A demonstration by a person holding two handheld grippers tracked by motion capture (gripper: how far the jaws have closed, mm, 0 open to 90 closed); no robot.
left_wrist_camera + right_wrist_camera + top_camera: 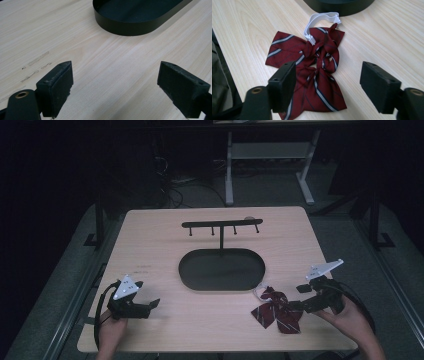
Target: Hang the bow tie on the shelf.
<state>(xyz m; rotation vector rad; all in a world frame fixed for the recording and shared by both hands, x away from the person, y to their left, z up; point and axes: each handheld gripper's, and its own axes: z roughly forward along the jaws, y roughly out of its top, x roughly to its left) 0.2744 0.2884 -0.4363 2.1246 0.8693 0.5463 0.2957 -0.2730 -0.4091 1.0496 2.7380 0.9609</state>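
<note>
While the left gripper (150, 304) is held spread over bare table (165, 235), the striped bow tie (312, 72) is seen lying flat near the oval tray (221, 270), between the right gripper's (328, 82) spread jaws, ungripped.

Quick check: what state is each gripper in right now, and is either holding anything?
Left gripper: open, jaws wide apart over bare table, holding nothing.
Right gripper: open, jaws either side of the striped bow tie, not yet gripping it.
</note>
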